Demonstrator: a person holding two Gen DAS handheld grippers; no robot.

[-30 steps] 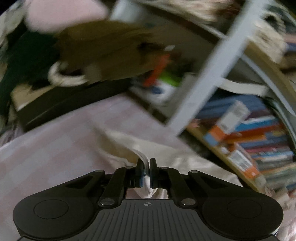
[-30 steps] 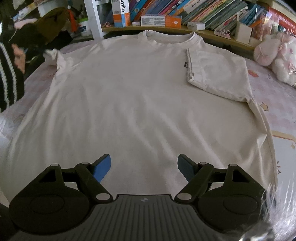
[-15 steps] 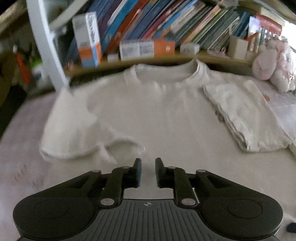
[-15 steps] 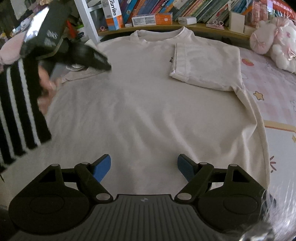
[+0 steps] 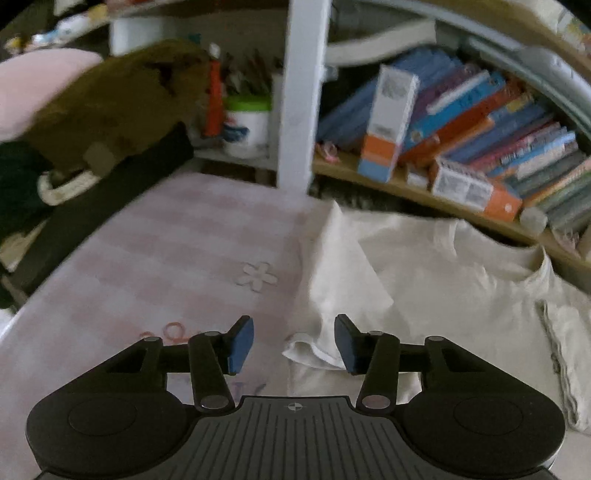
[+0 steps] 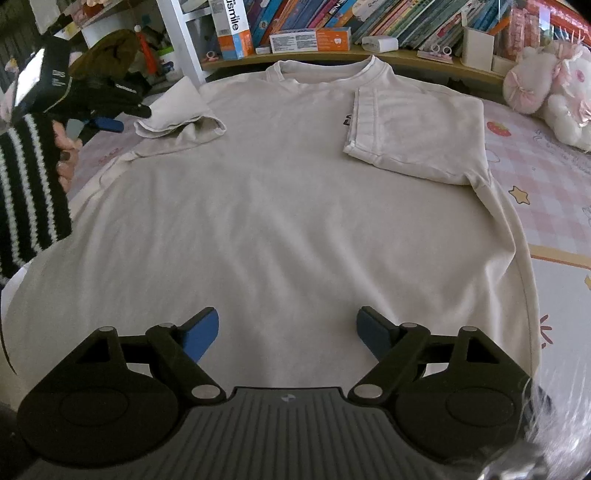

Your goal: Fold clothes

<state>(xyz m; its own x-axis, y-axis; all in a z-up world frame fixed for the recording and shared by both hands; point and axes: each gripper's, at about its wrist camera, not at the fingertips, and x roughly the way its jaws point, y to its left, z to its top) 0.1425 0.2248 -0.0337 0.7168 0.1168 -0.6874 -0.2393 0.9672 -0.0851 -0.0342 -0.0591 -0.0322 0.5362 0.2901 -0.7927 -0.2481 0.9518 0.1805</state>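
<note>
Pink bedsheet [image 5: 155, 266], T-shirt [image 6: 288, 206] flat; left gripper [image 5: 293, 345] spread, closing, sleeve hem [image 5: 314, 354] between, unpinched; right gripper [image 6: 288, 332] wide, empty.

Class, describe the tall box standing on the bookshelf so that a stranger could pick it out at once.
Find the cream T-shirt spread on the bed; behind its collar runs a wooden shelf of books. The tall box stands upright left of the collar: white above, orange and blue below, unlike the flat orange box lying beside it.
</note>
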